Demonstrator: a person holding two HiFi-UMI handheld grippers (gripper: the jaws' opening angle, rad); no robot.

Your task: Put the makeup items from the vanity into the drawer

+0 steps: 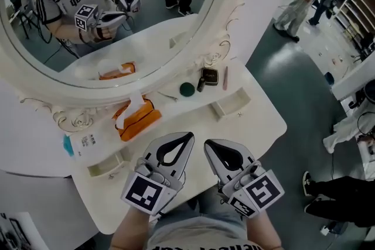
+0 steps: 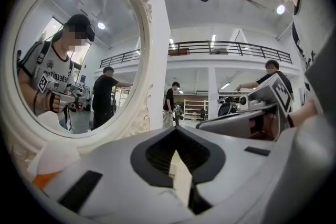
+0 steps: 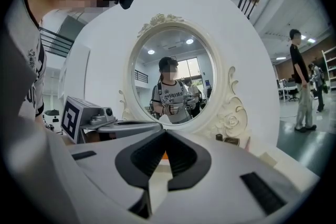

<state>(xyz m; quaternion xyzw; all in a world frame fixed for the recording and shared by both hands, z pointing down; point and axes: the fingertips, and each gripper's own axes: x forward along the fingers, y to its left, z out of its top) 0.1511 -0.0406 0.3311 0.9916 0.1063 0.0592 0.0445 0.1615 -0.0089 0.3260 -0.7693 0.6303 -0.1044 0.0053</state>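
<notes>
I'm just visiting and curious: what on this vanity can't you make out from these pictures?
- White bottle label: head view, too small.
- Small dark tube by the square compact: head view, too small to identify.
- Orange pouch: left gripper view, mostly behind that gripper's fingers.

We hold our left gripper (image 1: 186, 136) and right gripper (image 1: 209, 143) side by side, pointing forward, jaws together, empty.

white bottle (image 1: 89, 141) print too small to read, forearms (image 1: 130, 231) cut off below
</notes>
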